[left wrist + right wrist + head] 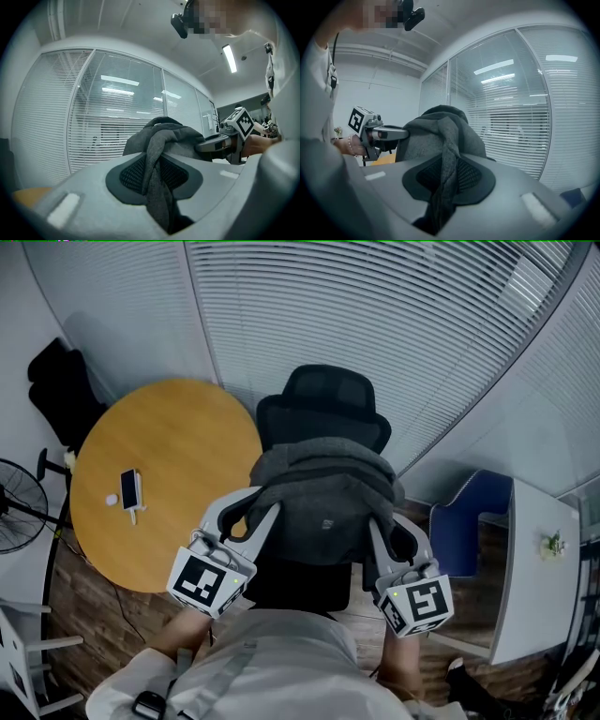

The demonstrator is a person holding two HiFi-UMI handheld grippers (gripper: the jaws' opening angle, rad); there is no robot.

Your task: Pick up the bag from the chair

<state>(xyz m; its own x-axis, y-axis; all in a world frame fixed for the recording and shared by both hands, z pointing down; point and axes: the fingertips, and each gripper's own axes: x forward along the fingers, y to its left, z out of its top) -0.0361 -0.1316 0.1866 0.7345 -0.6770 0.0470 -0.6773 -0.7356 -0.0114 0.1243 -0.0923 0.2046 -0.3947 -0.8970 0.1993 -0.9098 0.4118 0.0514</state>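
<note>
A grey fabric bag (323,498) hangs in the air in front of the black office chair (323,404), held from both sides. My left gripper (258,512) is shut on the bag's left edge; grey cloth (157,187) is pinched between its pads. On the other side my right gripper (380,526) is shut on the right edge, with a fold of cloth (445,183) running down between its pads. Each gripper view shows the bag (164,136) (436,133) bunched up ahead and the other gripper beyond it.
A round wooden table (159,479) with a phone (130,489) on it stands to the left. A fan (19,507) sits at the far left. A blue chair (473,521) and a white desk (534,568) are at the right. Blinds cover the glass wall behind.
</note>
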